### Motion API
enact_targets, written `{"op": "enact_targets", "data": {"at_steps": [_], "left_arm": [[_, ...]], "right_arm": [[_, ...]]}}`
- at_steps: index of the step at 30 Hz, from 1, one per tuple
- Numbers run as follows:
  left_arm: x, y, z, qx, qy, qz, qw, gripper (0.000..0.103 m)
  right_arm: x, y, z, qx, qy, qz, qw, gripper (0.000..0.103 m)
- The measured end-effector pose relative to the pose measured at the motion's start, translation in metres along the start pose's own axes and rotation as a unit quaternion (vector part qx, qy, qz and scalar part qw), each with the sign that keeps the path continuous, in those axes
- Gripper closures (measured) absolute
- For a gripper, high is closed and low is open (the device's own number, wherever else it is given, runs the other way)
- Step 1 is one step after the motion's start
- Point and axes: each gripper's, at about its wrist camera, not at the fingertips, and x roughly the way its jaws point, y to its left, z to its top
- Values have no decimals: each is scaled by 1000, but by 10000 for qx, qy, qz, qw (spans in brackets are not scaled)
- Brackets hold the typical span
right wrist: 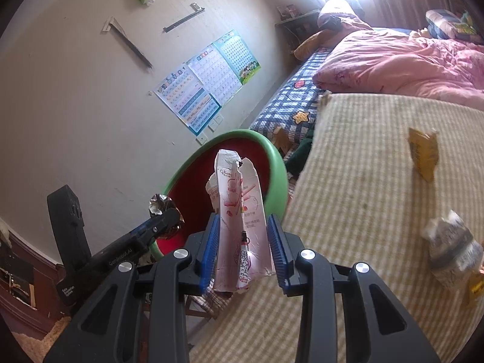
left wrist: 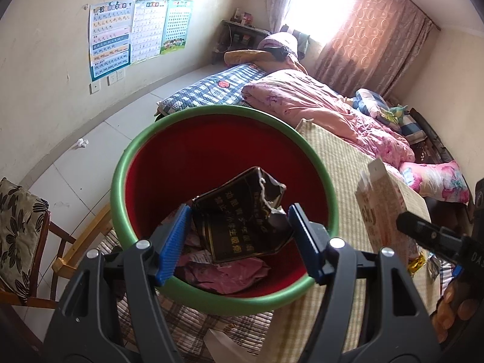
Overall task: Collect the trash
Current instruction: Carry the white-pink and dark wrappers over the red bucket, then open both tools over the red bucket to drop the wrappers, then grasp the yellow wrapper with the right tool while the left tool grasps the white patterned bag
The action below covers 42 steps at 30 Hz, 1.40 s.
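A red bin with a green rim [left wrist: 121, 163] stands beside the bed; it also shows in the right wrist view [right wrist: 272, 151]. My left gripper [left wrist: 239, 242] is shut on a torn black cigarette carton [left wrist: 242, 217] and holds it over the bin's mouth. Pink wrappers [left wrist: 230, 272] lie inside the bin. My right gripper [right wrist: 243, 251] is shut on a flattened pink biscuit box [right wrist: 242, 211], held upright beside the bin; the box also shows in the left wrist view [left wrist: 384, 208].
On the woven bed mat [right wrist: 363, 181] lie a yellow wrapper [right wrist: 423, 157], a crumpled clear bottle [right wrist: 450, 248] and another yellow scrap [right wrist: 476, 287]. A pink quilt [left wrist: 317, 103] covers the bed's far part. A wooden chair [left wrist: 24, 227] stands left. A paper wad [left wrist: 81, 142] lies on the floor.
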Motion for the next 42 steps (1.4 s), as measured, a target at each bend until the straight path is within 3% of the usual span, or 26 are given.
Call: {"op": "enact_targets", "data": {"at_steps": [7, 10, 11, 12, 18, 25, 30, 33, 39, 42], "left_arm": [[6, 8, 10, 87, -32, 4, 10000, 39], [9, 12, 11, 77, -15, 24, 10000, 37], [9, 13, 11, 69, -4, 23, 10000, 31], [10, 15, 11, 49, 0, 20, 10000, 27], [11, 17, 11, -48, 6, 20, 10000, 23], [10, 2, 8, -61, -68, 6, 10000, 23], [3, -25, 3, 40, -216, -54, 9997, 23], [4, -47, 0, 68, -207, -136, 9997, 23], [14, -102, -19, 241, -2, -357, 9991, 22], [21, -131, -31, 285, 143, -526, 9981, 22]], "right_arm": [[22, 16, 20, -2, -36, 151, 9999, 69], [27, 23, 27, 72, -95, 272, 9996, 58], [28, 24, 29, 107, -108, 320, 9994, 48], [30, 26, 31, 140, -137, 357, 9992, 45], [18, 20, 33, 211, -284, 219, 9991, 44], [-36, -30, 16, 163, -564, -685, 9959, 43], [-85, -92, -13, 350, -614, -1621, 9842, 43], [-110, -132, -36, 641, -537, -1946, 9773, 43], [-118, -175, -67, 965, -138, -1844, 9780, 44], [-112, -183, -70, 896, 40, -1672, 9818, 56]]}}
